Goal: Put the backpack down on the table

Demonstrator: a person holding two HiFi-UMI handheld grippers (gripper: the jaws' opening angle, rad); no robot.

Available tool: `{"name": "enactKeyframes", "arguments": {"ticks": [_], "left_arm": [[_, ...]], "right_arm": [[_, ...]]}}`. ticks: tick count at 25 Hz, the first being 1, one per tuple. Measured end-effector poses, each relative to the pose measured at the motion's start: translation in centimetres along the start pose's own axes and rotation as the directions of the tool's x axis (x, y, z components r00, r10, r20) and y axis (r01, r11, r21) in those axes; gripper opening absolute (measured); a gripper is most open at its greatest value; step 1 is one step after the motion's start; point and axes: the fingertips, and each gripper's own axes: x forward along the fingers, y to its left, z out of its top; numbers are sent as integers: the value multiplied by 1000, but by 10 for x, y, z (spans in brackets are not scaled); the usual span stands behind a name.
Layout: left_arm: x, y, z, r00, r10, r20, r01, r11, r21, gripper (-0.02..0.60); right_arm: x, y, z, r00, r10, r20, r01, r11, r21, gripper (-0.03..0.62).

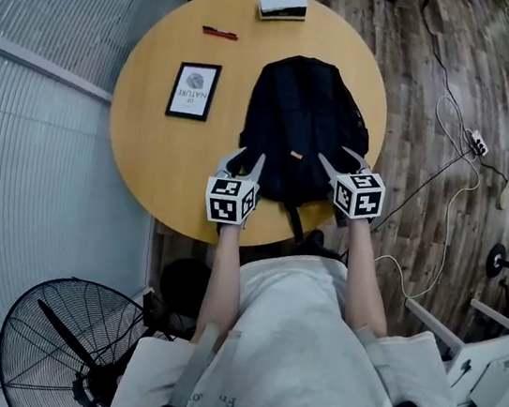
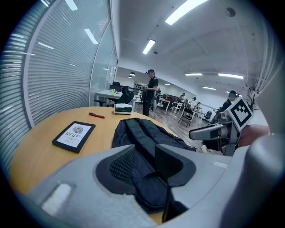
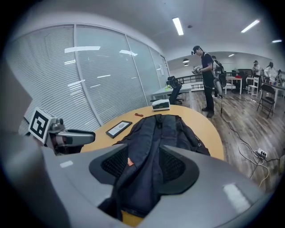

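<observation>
Backpack [image 1: 299,124] lies flat on the round tabletop [image 1: 143,157], straps uppermost, its near end between two tools. The left hand-held gripper [image 1: 246,161] and right hand-held gripper [image 1: 342,159] both stand spread, pads apparently clear of the fabric, a sign the load rests on the wood. Beyond, card [image 1: 194,90], pen [image 1: 220,32] and box [image 1: 282,6] sit aside.

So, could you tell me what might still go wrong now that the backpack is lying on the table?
1. A loose strap trails from the backpack toward the near edge of the table, close to the left gripper and right gripper, both open; either could snag it and drag the backpack.
2. The backpack lies near that edge, so a tug might slide it off.
</observation>
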Motion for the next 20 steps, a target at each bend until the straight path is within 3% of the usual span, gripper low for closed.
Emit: {"name": "enactKeyframes", "arguments": {"ticks": [14, 20], "left_arm": [[-31, -86, -11, 995, 91, 39, -93, 995, 38, 142], [-39, -105, -19, 993, 103, 51, -105, 994, 43, 83]], "right_arm": [[-76, -15, -20, 993, 111, 28, -109, 992, -61, 172], [-90, -21, -31, 991, 125, 44, -121, 990, -70, 113]]}}
